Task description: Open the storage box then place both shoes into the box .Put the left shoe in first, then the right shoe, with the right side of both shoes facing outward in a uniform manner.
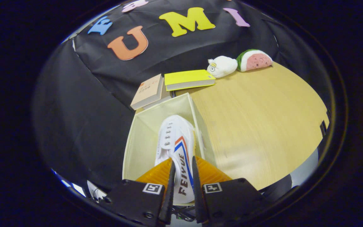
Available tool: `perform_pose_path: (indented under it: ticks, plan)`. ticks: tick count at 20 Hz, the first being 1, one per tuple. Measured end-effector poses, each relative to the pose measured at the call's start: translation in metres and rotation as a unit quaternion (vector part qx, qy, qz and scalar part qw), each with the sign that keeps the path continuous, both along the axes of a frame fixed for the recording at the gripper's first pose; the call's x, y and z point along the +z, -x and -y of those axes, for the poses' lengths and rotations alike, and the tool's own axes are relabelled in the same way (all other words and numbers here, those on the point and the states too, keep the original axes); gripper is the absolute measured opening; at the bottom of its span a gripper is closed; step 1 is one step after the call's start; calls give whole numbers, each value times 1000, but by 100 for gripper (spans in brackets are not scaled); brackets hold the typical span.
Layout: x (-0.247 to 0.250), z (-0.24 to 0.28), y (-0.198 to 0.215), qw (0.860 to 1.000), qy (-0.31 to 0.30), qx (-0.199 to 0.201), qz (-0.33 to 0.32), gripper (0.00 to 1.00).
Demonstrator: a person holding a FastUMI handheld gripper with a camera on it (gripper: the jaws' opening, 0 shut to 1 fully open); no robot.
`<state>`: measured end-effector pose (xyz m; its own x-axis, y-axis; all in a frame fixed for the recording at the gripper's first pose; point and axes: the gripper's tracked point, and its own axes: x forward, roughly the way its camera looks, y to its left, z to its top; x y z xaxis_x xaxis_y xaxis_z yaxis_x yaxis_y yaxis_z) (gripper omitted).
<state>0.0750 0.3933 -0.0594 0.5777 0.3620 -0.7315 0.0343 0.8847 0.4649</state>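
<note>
- The wooden surface (pixel 263 116) carries an open cream storage box (pixel 143 138), set against the booth's black cloth wall.
- A white canvas shoe (pixel 176 145) with red and blue stripes is held over or inside the box, against its right wall. Whether it rests on the floor of the box cannot be told.
- The gripper (pixel 183 170) is clamped on the heel part of the shoe, both fingers pressing its sides.
- Risk: if released while unsupported, the shoe may tip or catch on the right wall, and the required facing may be lost.
- Beyond the box lie a tan book (pixel 148 91) and a yellow book (pixel 187 80); two plush toys (pixel 239 63) lie well apart. None obstructs the placement.
</note>
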Motion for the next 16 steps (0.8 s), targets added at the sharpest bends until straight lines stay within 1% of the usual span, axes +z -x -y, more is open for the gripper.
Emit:
perform_pose_path:
  ticks: [1,3,5,6,8,10,11,13,15,16]
  plan:
    - [8,-1,-1,1000,3,7,16,35]
    - [24,0,-4,997,19,35,64,55]
    - [36,10,-10,988,67,59,128,83]
    - [42,15,-11,981,90,65,157,97]
    - [52,24,-11,971,114,66,201,97]
    - [66,44,-11,959,129,55,244,97]
    - [73,57,-11,952,139,50,270,97]
    - [88,90,-9,932,169,30,321,97]
    - [102,131,0,906,199,0,374,98]
    - [102,146,7,897,204,-13,391,98]
